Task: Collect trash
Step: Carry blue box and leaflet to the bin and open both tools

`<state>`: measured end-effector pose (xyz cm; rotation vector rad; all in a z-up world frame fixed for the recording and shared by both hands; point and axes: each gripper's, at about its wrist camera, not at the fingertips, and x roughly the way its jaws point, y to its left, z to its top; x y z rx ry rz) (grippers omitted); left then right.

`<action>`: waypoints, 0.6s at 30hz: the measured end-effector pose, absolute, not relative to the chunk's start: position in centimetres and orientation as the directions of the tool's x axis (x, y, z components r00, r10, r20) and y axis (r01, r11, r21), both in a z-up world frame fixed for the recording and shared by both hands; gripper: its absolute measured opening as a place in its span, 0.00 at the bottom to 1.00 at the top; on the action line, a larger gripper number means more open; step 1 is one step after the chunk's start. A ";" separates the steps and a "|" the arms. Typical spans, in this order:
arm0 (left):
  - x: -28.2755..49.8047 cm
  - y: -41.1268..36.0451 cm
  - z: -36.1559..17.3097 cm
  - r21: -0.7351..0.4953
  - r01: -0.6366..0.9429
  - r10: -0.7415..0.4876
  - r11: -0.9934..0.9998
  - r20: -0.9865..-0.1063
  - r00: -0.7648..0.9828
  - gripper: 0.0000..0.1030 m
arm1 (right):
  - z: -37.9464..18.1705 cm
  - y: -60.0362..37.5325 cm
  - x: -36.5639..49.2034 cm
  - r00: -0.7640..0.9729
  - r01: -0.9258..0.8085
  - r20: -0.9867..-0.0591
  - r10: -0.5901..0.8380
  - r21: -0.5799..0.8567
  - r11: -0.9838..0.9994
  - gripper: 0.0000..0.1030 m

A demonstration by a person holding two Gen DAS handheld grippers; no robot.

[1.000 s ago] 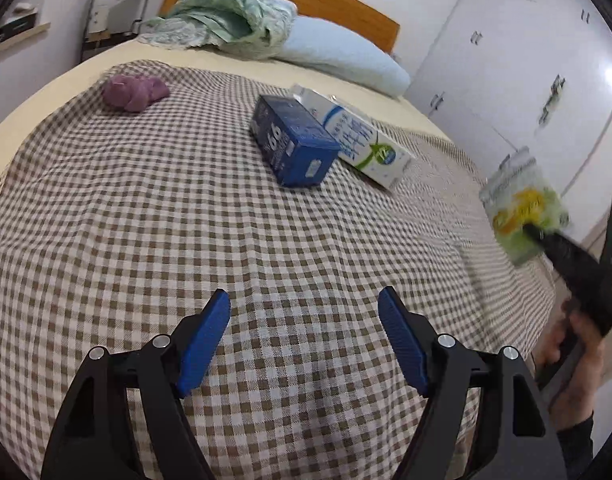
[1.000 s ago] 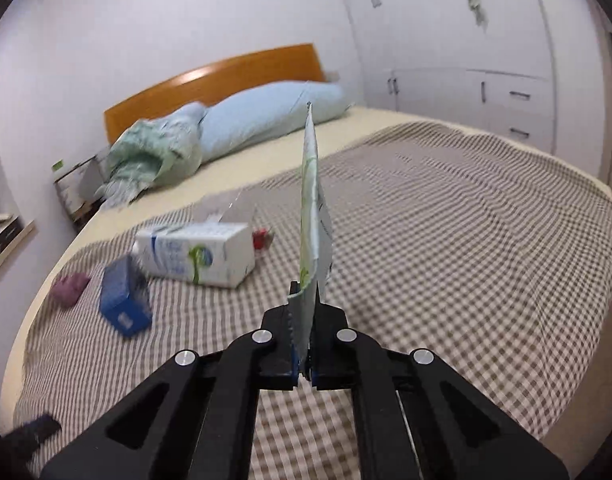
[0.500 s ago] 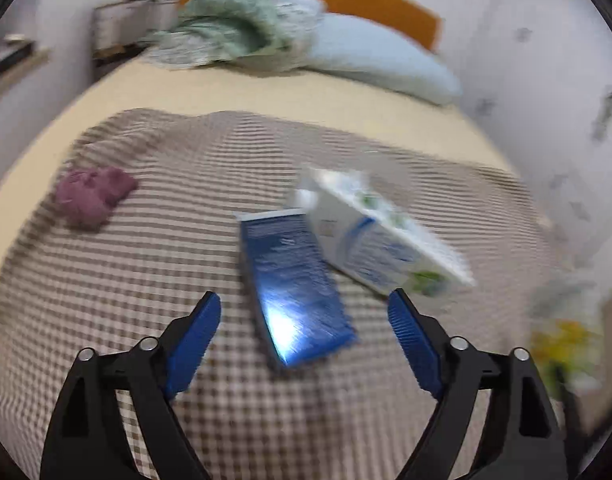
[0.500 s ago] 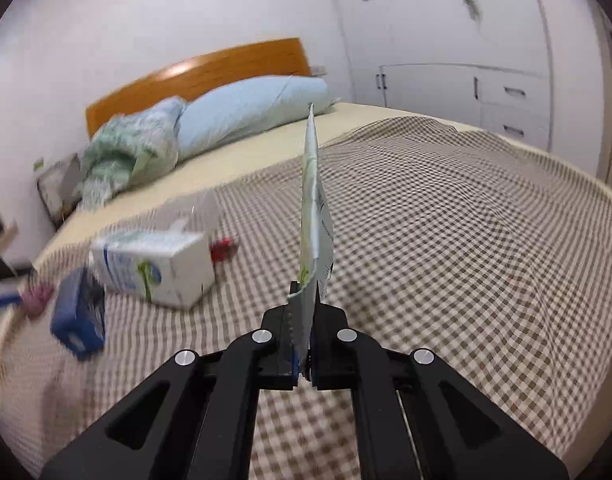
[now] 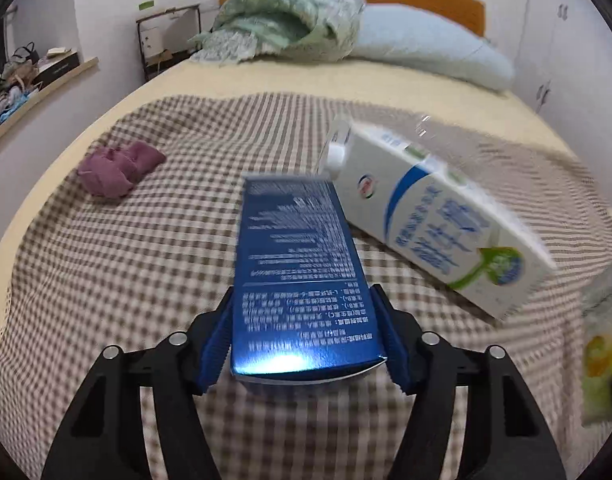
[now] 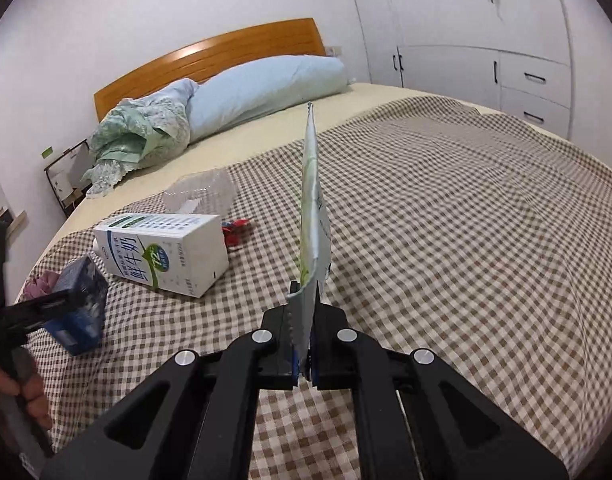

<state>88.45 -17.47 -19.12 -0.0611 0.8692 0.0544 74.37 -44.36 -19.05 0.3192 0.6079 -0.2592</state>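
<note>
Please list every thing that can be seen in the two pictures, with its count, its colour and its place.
blue carton: one, blue, on the blanket between the left fingers
milk carton: one, white, lying beside the blue carton
wrapper: one, green-white, held upright
clear plastic piece: one, behind the milk carton
red scrap: one, beside the milk carton
purple cloth: one, near the bed edge
checked blanket: one, brown-white
pillow: one, light blue, by the headboard
green bedding: one, bunched
left gripper: closing round the blue carton
right gripper: shut on wrapper
</note>
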 end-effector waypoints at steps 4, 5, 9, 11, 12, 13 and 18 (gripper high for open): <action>83.2 -15.6 -16.3 -0.046 -0.022 -0.018 0.999 -0.730 0.684 0.58 | -18.4 -43.7 73.4 0.798 0.322 -0.583 -0.149 0.205 0.924 0.04; 81.9 -15.0 -15.8 -0.053 -0.009 -0.032 0.999 -0.729 0.683 0.58 | -18.3 -43.5 73.0 0.801 0.321 -0.579 -0.150 0.204 0.925 0.04; 77.7 -13.9 -14.5 -0.072 0.044 -0.083 0.996 -0.739 0.668 0.58 | -17.8 -43.3 71.5 0.816 0.330 -0.555 -0.161 0.219 0.918 0.04; 75.7 -13.6 -13.4 -0.070 0.062 -0.094 0.996 -0.736 0.670 0.58 | -17.0 -43.3 70.4 0.827 0.330 -0.537 -0.166 0.225 0.917 0.04; 74.6 -13.6 -12.9 -0.072 0.076 -0.104 0.995 -0.731 0.674 0.58 | -16.2 -43.4 69.5 0.833 0.332 -0.525 -0.176 0.219 0.918 0.04; 72.9 -13.5 -12.0 -0.074 0.102 -0.124 0.992 -0.716 0.687 0.58 | -15.5 -43.4 68.6 0.837 0.336 -0.514 -0.188 0.212 0.918 0.04; 67.2 -14.6 -9.8 -0.091 0.199 -0.208 0.976 -0.672 0.710 0.58 | -12.3 -45.4 60.8 0.864 0.313 -0.479 -0.153 0.273 0.910 0.04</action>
